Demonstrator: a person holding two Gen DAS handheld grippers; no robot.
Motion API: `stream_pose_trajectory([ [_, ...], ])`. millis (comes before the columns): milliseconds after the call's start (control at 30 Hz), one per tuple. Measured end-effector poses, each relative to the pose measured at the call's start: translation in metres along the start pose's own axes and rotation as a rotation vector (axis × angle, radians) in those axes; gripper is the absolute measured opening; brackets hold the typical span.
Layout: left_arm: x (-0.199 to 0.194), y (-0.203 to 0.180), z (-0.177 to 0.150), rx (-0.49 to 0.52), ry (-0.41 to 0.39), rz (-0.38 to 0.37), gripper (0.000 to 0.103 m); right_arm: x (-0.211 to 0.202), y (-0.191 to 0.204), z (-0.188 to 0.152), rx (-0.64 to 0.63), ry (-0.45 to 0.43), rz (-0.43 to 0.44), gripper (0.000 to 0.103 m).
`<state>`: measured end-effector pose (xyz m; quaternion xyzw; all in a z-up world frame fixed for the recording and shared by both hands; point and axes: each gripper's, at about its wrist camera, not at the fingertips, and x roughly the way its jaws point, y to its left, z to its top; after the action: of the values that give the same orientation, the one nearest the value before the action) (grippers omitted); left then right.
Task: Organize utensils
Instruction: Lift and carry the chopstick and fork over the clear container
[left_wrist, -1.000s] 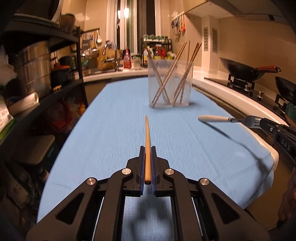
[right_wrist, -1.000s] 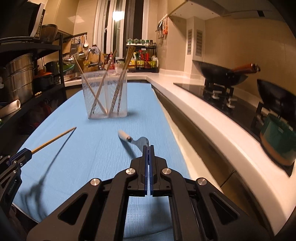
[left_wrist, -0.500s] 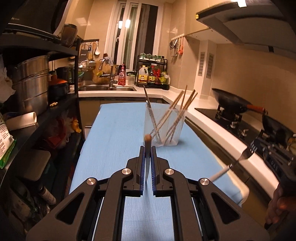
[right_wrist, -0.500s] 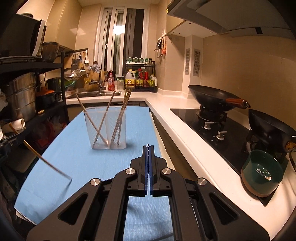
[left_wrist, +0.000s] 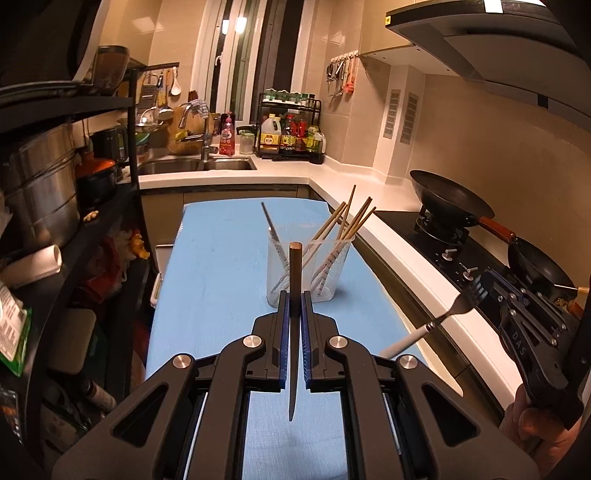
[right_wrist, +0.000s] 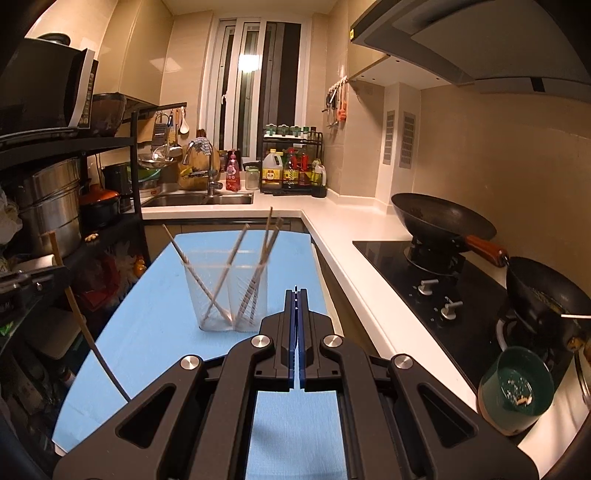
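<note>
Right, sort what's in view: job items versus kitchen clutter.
Job: chopstick in left gripper; fork in right gripper; clear holder with chopsticks.

Clutter: wok, green bowl, steel pot, oil bottle, faucet.

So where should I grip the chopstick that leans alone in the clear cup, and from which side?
Grip the chopstick at its bare top, above the clear cup rim, from above, jaws across the shaft. It leans apart from the other chopsticks; lower, the wall blocks it.
</note>
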<state>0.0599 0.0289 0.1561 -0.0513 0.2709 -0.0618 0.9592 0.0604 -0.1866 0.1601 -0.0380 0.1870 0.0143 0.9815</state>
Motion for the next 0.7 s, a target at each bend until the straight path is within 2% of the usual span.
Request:
stream_pose_trajectory([
  [200, 0.003, -0.003, 0.022, 0.007, -0.016, -0.036, 0.006, 0.006, 0.01, 0.033, -0.047, -0.007, 0.017, 0.001],
  [433, 0.021, 0.002, 0.048, 0.032, -0.002, -0.085, 0.006, 0.027, -0.002, 0.073, -0.021, -0.01, 0.036, 0.001],
  [700, 0.036, 0.012, 0.102, 0.017, -0.052, -0.122, 0.006, 0.061, -0.002, 0.123, -0.034, -0.044, 0.041, 0.001],
])
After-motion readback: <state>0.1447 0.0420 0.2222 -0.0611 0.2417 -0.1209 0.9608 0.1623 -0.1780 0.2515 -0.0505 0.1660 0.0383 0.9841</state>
